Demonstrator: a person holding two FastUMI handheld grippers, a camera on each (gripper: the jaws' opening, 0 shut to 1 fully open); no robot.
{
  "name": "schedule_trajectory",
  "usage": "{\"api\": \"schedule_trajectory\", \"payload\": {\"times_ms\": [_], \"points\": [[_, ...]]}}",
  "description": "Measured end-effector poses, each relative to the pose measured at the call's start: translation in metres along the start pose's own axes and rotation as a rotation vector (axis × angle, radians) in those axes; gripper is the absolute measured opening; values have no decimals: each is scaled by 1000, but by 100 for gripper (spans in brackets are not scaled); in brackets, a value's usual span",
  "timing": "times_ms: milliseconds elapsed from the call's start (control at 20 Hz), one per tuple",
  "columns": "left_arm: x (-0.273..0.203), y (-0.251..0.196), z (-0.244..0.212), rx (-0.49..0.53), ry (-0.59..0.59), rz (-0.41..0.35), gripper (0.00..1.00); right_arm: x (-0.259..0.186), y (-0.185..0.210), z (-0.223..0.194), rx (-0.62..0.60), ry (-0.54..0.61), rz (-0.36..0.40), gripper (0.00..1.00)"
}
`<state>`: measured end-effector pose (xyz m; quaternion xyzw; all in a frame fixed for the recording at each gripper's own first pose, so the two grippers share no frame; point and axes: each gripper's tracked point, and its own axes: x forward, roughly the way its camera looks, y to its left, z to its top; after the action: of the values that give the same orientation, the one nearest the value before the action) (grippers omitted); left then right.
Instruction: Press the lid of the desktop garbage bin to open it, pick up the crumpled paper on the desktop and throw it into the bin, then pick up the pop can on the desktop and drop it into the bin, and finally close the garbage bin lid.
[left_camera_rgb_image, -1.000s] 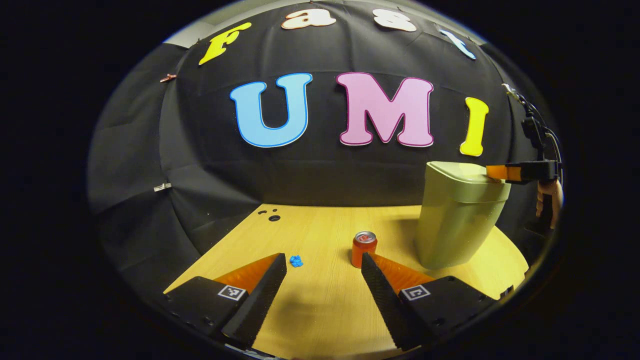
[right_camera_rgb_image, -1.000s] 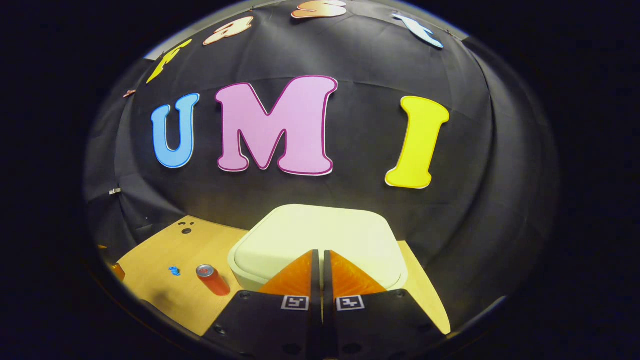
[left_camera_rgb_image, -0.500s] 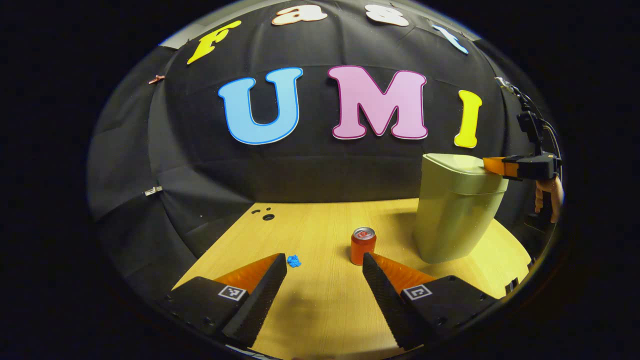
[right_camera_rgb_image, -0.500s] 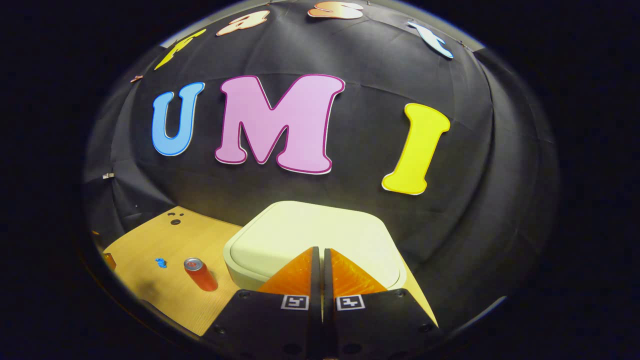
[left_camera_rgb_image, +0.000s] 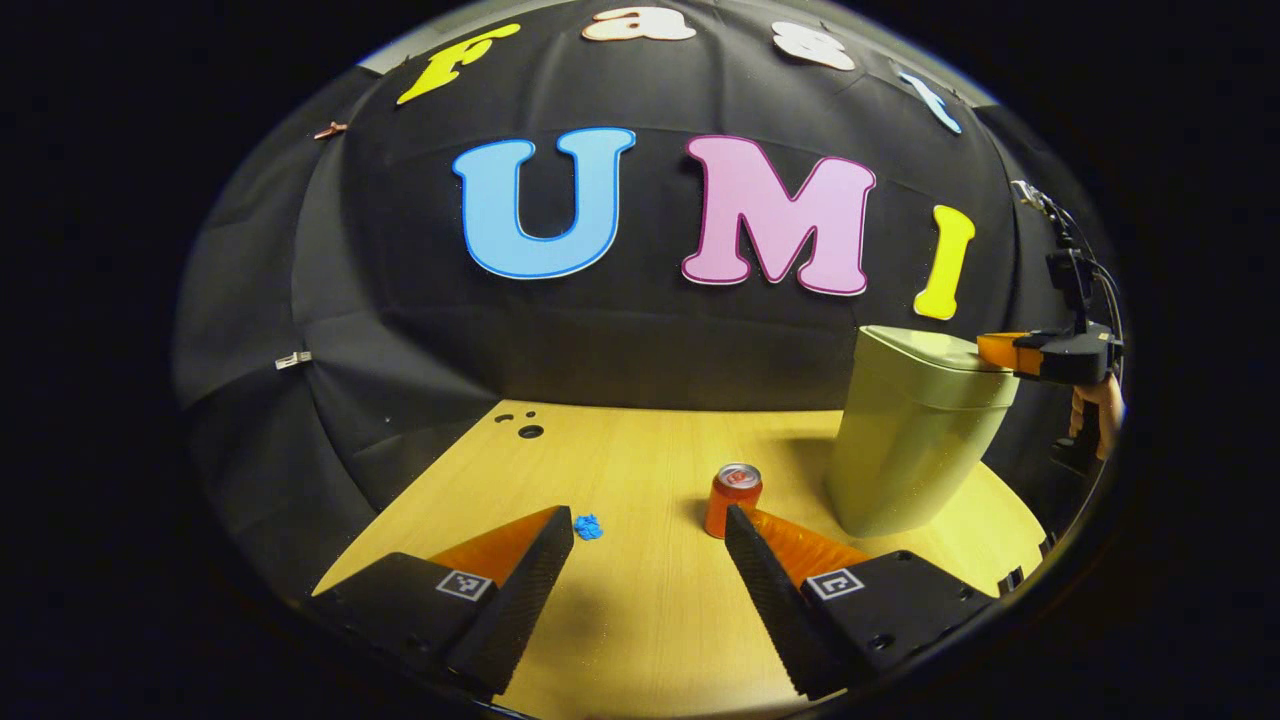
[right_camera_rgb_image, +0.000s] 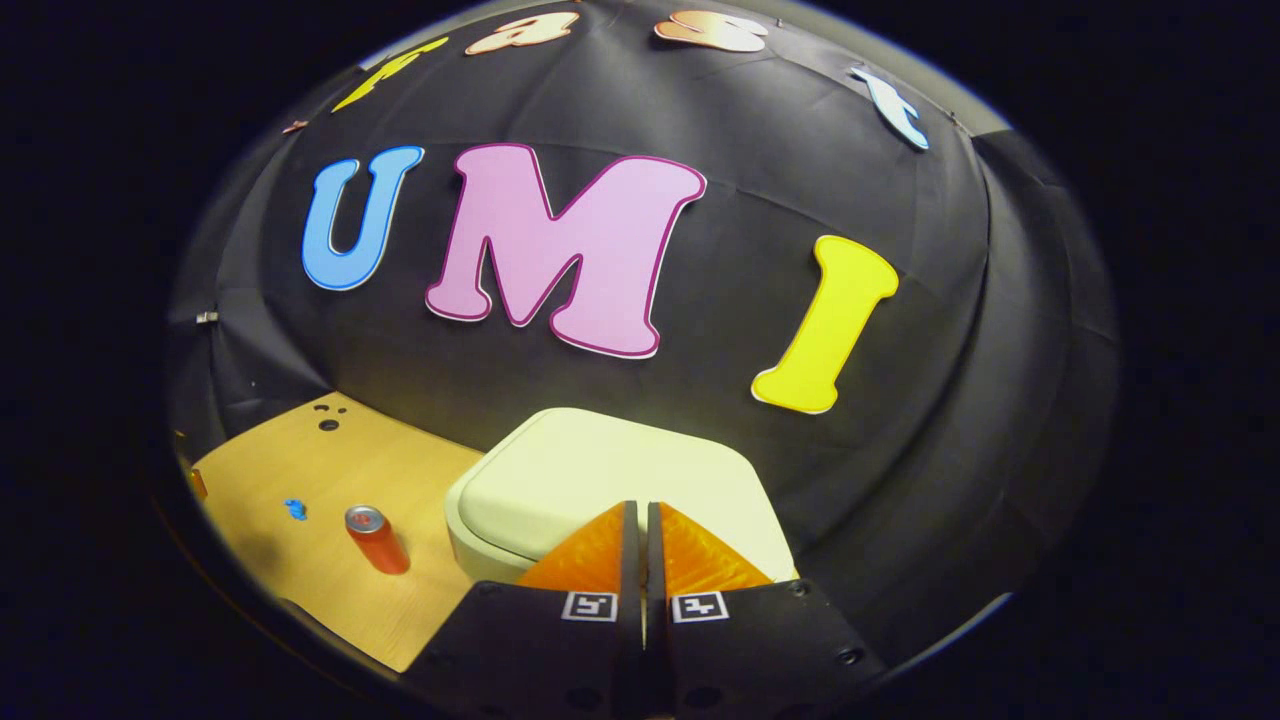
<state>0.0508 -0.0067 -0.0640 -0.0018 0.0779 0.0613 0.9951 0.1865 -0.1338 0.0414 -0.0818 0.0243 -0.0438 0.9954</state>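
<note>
Above the wooden desk (left_camera_rgb_image: 640, 470), right gripper (right_camera_rgb_image: 641, 512) pressed together on bin lid (right_camera_rgb_image: 600, 475); left gripper (left_camera_rgb_image: 648, 525) spread.

recording booth: black cloth wall (left_camera_rgb_image: 620, 340) behind wooden desktop (left_camera_rgb_image: 640, 450)

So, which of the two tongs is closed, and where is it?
The right tongs are closed, tips together over the near edge of the bin lid. The left tongs stand wide open above the table.
</note>
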Motion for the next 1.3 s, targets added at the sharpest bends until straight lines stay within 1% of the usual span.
{"api": "schedule_trajectory", "payload": {"times_ms": [200,450,650,900,1100,1300], "points": [[-1,27,-6,-6,-8,8,98,-21,-5,29,81,-63,-45,5],[2,51,-20,-22,3,10,98,-54,-12,27,138,-55,-85,5],[10,63,-26,-10,4,0,98,-84,-10,12,121,-31,-101,5],[28,68,-32,13,16,-33,98,-116,1,-14,145,15,-103,5],[44,69,-48,18,54,-55,98,-138,11,-46,181,99,-83,5],[62,76,-64,15,89,-56,98,-159,15,-70,199,144,-99,5]]}}
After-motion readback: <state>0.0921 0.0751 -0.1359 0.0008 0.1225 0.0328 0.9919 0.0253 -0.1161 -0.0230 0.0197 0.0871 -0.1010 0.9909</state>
